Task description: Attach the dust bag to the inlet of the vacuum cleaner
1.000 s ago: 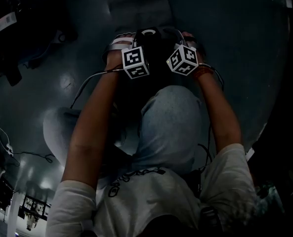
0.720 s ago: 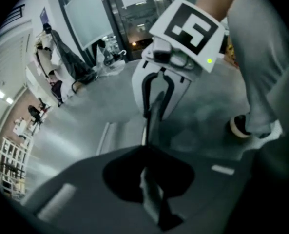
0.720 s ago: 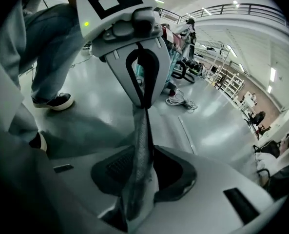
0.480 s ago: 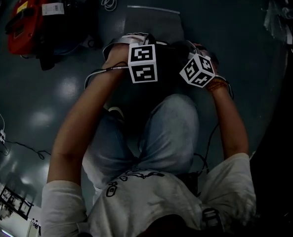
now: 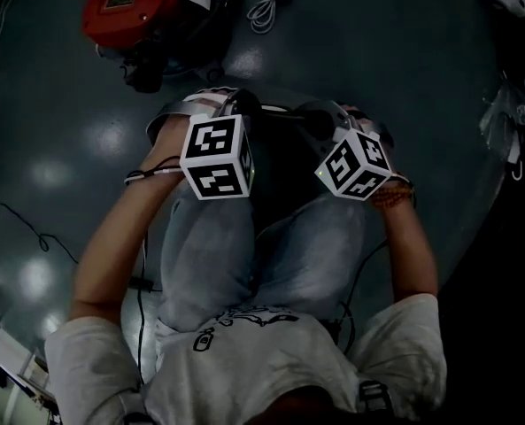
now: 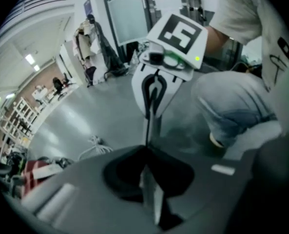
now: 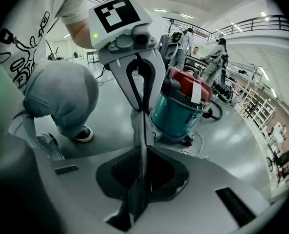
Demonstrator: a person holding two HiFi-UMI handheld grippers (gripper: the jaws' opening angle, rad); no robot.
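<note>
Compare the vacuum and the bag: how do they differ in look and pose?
The vacuum is a bulky drum, red above and teal below; the bag is a thin grey sheet. The vacuum stands on the floor; the bag is held up off it. They are apart.

Teal-bodied, red-topped vacuum cleaner (image 7: 178, 113)

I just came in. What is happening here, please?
A person holds a grey dust bag stretched between two handheld grippers, above the floor. The left gripper is shut on one edge of the bag. The right gripper has the opposite edge between its jaws, which are closing on it. The vacuum cleaner, with a red top and a teal drum, stands on the floor apart from the bag, so the bag is not yet attached.
</note>
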